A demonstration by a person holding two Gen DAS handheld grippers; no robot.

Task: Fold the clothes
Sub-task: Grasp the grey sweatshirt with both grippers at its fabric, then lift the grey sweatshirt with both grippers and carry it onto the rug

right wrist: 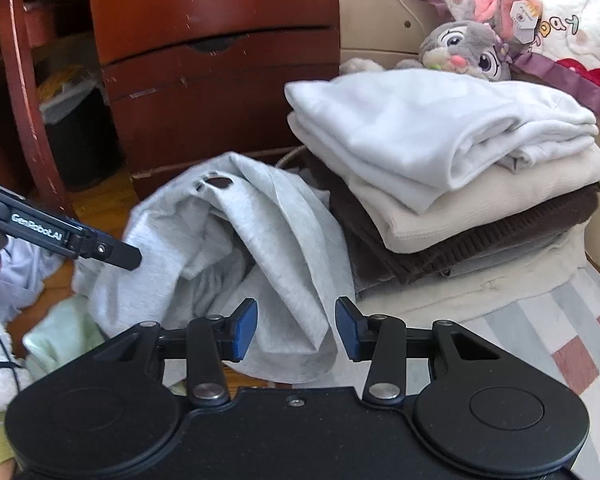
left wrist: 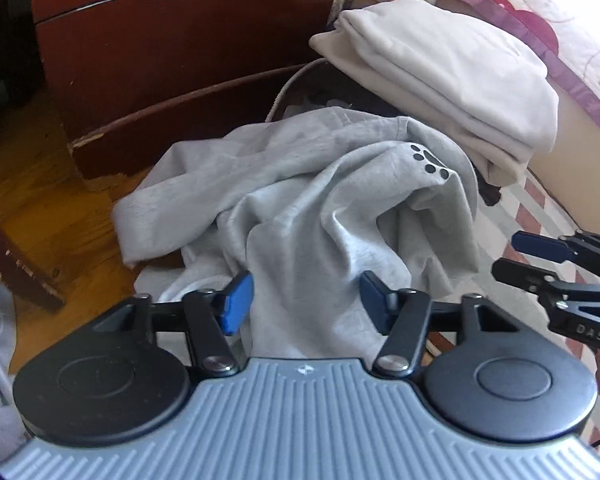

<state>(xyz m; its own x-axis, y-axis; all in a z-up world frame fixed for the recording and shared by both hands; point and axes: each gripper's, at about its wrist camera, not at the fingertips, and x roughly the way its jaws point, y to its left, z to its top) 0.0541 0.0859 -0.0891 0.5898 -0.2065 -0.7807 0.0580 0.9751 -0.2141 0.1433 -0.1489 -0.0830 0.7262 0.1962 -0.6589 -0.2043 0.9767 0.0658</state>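
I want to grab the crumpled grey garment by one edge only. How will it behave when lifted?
The grey garment lies in deep soft folds, so it will probably drape and hang limp instead of holding shape. Its matte knit looks easy to pinch. It spills beside the folded stack, so trailing cloth may drag against it.

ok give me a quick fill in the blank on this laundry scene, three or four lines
1. The crumpled grey garment carries a black ____ print.
2. The top item of the folded stack is coloured ____.
3. Behind that stack sits a plush ____ with big eyes.
4. The drawer unit behind the grey garment is made of dark red ____.

Missing words: paw; white; rabbit; wood
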